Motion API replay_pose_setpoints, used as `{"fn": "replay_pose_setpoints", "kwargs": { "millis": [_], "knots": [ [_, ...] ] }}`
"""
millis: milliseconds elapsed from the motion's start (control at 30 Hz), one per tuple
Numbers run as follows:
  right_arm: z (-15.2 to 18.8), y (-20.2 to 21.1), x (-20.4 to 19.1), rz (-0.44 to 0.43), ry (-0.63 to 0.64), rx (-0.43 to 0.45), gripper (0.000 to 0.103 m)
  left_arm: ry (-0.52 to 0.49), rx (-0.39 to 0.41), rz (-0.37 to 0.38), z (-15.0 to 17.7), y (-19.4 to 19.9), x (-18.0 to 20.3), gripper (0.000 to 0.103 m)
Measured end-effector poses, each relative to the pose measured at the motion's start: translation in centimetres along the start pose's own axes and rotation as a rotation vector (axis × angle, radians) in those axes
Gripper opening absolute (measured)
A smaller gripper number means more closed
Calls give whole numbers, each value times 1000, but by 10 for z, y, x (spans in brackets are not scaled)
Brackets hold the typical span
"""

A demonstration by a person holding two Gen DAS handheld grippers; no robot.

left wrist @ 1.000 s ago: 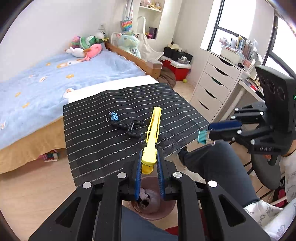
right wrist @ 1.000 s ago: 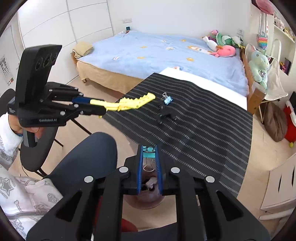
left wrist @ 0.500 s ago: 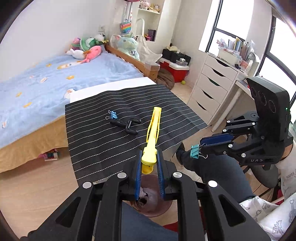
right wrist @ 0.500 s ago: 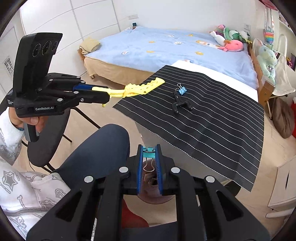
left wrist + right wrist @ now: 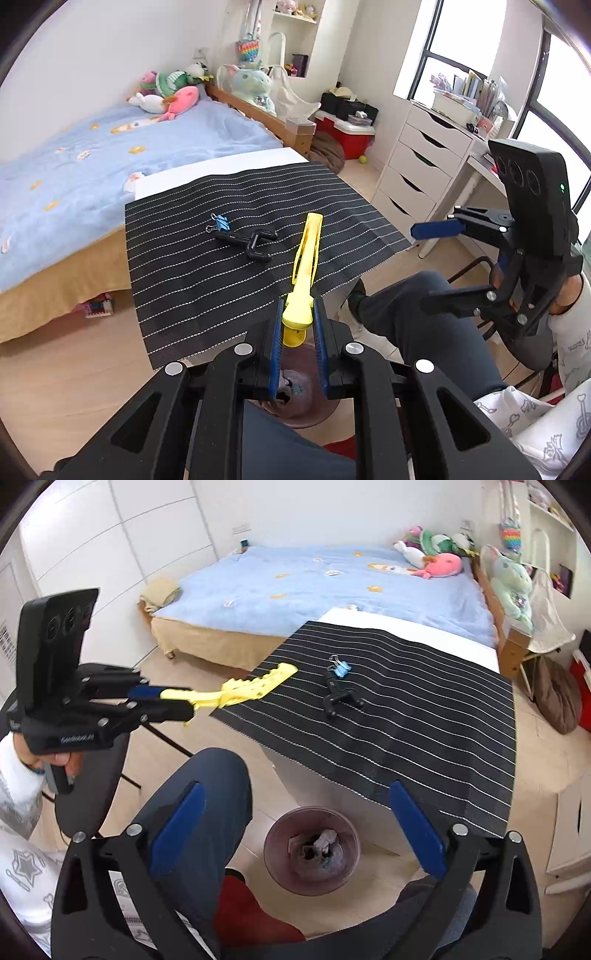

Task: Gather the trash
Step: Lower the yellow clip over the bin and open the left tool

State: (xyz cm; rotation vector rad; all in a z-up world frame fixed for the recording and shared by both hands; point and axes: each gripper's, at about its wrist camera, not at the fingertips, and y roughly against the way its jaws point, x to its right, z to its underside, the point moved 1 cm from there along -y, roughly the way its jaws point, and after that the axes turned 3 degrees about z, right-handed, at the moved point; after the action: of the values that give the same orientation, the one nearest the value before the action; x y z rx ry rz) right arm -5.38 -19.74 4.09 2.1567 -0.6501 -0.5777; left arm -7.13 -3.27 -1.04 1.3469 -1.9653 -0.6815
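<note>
My left gripper (image 5: 297,325) is shut on a long yellow clip (image 5: 306,258) and holds it in the air over the trash bin (image 5: 295,398); it also shows in the right wrist view (image 5: 162,698) with the yellow clip (image 5: 251,686). My right gripper (image 5: 295,823) is open and empty above the brown trash bin (image 5: 273,845), which holds crumpled paper and a teal binder clip (image 5: 325,862). A blue binder clip (image 5: 341,669) and a black hook-shaped piece (image 5: 340,698) lie on the striped black mat (image 5: 424,709).
The mat covers a white table (image 5: 406,627) beside a blue bed (image 5: 314,579). The person's leg (image 5: 199,812) is left of the bin. A white drawer unit (image 5: 417,166) stands to the right in the left wrist view.
My right gripper has opened wide and let go of the teal binder clip, which now lies in the bin. My left gripper still holds the yellow clip.
</note>
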Motion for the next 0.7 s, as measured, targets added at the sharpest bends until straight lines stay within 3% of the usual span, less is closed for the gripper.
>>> {"fn": "replay_pose_setpoints", "kwargs": {
  "millis": [700],
  "knots": [
    [6, 38, 35, 136, -136, 82, 100, -133, -83, 6, 8, -14, 31, 15]
  ]
}}
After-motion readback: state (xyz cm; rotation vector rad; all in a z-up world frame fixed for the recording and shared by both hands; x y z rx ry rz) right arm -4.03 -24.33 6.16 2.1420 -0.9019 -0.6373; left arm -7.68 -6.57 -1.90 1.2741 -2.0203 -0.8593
